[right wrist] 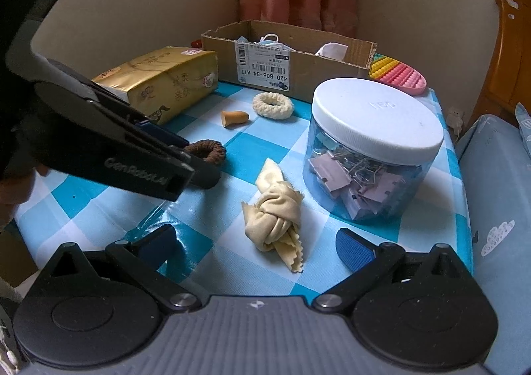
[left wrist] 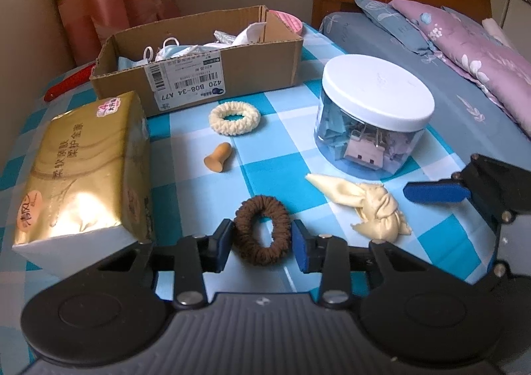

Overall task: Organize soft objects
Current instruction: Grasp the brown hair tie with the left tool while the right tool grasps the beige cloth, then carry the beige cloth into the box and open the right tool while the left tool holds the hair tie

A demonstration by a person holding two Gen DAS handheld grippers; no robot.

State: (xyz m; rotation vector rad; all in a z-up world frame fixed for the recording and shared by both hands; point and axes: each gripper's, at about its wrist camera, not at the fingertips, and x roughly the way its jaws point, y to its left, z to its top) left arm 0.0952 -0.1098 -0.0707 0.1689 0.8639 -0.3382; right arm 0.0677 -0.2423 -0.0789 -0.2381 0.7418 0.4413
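A brown scrunchie (left wrist: pixel 262 230) lies on the checked tablecloth between the pads of my left gripper (left wrist: pixel 261 244); the pads touch or nearly touch its sides. It also shows in the right wrist view (right wrist: pixel 207 150), partly hidden by the left gripper (right wrist: pixel 186 156). A knotted cream cloth (right wrist: pixel 275 212) lies in front of my right gripper (right wrist: pixel 255 245), which is open and empty. The cloth also shows in the left wrist view (left wrist: pixel 368 205). A cream scrunchie (left wrist: pixel 234 118) and an orange earplug (left wrist: pixel 217 157) lie farther back. An open cardboard box (left wrist: pixel 199 76) holds face masks.
A gold tissue pack (left wrist: pixel 86 172) stands close on the left. A clear jar of binder clips with a white lid (right wrist: pixel 375 149) stands on the right. A pink pop toy (right wrist: pixel 401 74) lies behind the box. A bed (left wrist: pixel 448 76) borders the table's right side.
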